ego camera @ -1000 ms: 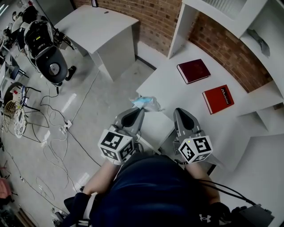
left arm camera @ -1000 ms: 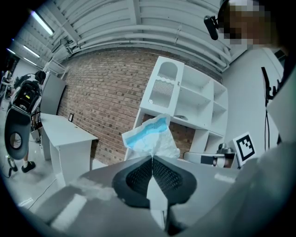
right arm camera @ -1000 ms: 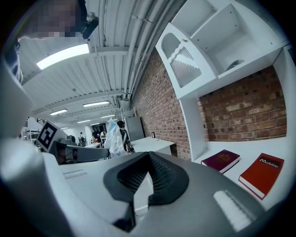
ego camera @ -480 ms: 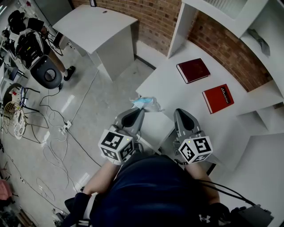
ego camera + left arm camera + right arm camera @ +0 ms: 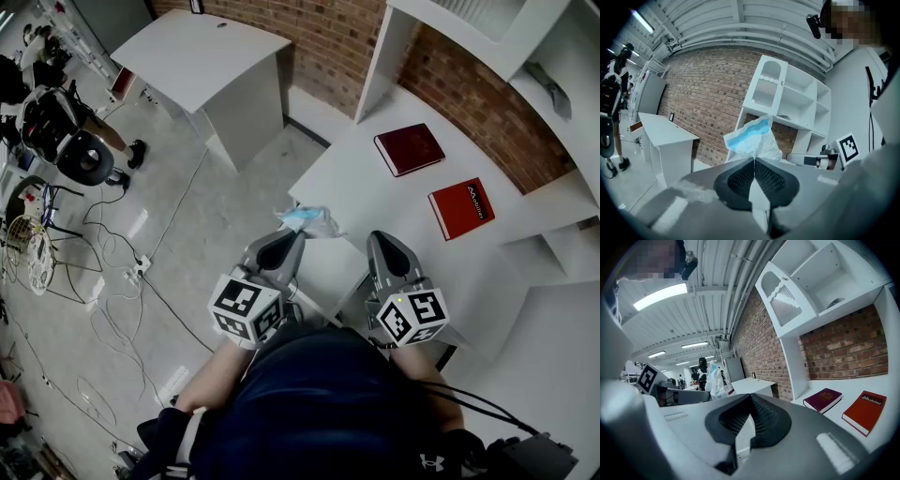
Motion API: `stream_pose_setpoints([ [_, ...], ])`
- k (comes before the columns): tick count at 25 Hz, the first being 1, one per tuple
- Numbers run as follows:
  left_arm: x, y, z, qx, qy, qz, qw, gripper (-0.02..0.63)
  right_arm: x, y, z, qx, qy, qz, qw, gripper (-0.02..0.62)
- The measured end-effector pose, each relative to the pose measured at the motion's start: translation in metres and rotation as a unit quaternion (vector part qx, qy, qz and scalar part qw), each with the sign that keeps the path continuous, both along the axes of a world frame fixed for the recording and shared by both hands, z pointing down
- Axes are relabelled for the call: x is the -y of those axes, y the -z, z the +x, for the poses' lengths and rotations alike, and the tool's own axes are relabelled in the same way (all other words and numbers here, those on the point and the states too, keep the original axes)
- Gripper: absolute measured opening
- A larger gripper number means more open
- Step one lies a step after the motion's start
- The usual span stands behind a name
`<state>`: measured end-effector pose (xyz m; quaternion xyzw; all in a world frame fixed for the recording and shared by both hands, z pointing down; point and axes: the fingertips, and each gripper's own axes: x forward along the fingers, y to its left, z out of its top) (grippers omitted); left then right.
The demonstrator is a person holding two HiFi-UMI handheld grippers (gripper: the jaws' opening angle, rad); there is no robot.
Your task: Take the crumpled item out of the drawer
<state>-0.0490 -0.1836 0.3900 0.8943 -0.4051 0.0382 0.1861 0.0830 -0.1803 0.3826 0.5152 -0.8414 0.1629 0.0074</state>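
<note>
- The left tongs [image 5: 753,160] are clamped on a corner of the crumpled item [image 5: 751,137], a white-and-blue wrapper. It sticks up just past their tips, in the air, so I judge it already out of the drawer.
- The right tongs [image 5: 750,397], just beside them, are closed on nothing. They are probably idle because one grip is enough for something so light.
- Ahead of the right tongs, on the white surface [image 5: 356,187], lie a dark red book [image 5: 409,149] and a red book [image 5: 461,208]. The red cover seems to read "Mobilier".
</note>
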Motion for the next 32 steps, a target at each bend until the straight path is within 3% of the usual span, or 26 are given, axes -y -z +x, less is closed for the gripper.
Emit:
stream_pose_setpoints([
  [10,0.003,-0.004,-0.001,0.006,-0.004,-0.001,1.0,0.005,-0.001,0.004,-0.002,-0.002,0.001,0.007,1.0,0.002],
  [16,0.006,-0.001,0.001,-0.012,-0.004,-0.002,0.9999,0.005,0.001,0.002,-0.001,-0.001,-0.001,0.004,1.0,0.002],
  [32,0.014,-0.005,0.002,0.004,-0.011,-0.007,0.9999,0.005,0.007,0.0,0.003,-0.001,-0.012,0.002,1.0,0.002],
])
